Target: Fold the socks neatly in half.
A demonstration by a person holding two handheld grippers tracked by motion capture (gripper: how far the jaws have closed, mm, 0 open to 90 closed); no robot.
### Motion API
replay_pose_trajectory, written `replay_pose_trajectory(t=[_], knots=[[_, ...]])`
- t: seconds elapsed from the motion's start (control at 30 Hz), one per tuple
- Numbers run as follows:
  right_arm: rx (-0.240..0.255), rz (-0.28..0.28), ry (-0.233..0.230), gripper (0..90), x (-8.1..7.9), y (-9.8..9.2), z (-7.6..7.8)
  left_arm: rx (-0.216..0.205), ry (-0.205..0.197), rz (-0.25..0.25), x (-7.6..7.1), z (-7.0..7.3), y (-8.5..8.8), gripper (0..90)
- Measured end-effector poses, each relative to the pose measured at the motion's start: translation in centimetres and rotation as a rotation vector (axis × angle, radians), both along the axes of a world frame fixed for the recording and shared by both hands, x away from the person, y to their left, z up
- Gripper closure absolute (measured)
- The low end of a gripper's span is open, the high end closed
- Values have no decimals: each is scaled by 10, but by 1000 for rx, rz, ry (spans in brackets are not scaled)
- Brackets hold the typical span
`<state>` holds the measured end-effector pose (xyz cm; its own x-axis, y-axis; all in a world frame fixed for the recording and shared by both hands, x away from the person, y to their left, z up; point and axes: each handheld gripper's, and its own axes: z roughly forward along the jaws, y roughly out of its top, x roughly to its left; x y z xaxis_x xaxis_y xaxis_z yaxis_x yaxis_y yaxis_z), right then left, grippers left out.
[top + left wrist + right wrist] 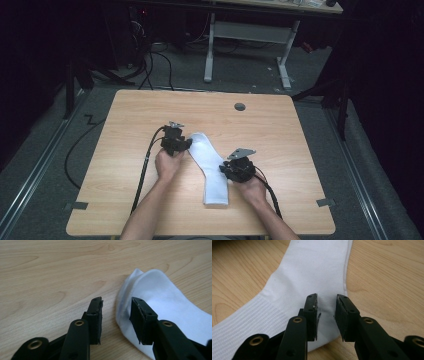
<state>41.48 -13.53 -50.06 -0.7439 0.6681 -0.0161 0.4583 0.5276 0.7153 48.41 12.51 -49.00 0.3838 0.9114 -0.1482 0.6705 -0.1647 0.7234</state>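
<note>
The person's forearms are seen rising from the near edge of the table (pixel 125 210), each ending in a hand wrapped around a black gripper. Between the two hands a white sock (pixel 210 167) is laid flat on the wooden top, bent at the heel, with its ribbed cuff pointed toward the near edge and its toe end pointed away.

The left gripper (pixel 181 145) is held just beside the sock's far, toe end, on its left side. In the left gripper view the left gripper (pixel 117 315) is shown with its jaws apart: one jaw is placed over bare wood, the other over the edge of the sock (pixel 162 300), and the cloth is pinched by neither.

The right gripper (pixel 235 167) is held at the sock's right edge, near the bend. In the right gripper view the right gripper (pixel 326 315) is seen with its jaws parted and lowered over the sock (pixel 312 272) close to its seam; the white cloth is visible in the gap between the pads, and no grip on it is shown.

A round grey grommet (pixel 240 106) is set in the table well beyond the sock.
</note>
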Motion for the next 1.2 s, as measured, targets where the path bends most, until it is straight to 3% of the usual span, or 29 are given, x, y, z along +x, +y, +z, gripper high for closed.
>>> replay_pose_trajectory(t=[0.13, 0.33, 0.63, 1.2], knots=[[1, 3, 3, 711, 0, 0, 0, 22, -13, -29, 3, 2, -9, 619], [2, 4, 8, 712, 0, -1, 0, 33, 11, -26, 9, -5, -11, 659], [2, 4, 9, 713, 1, 0, 0, 52, 19, -72, 12, -1, -15, 856], [-11, 8, 6, 713, 1, 1, 1, 13, -85, -124, -6, 29, -11, 865]])
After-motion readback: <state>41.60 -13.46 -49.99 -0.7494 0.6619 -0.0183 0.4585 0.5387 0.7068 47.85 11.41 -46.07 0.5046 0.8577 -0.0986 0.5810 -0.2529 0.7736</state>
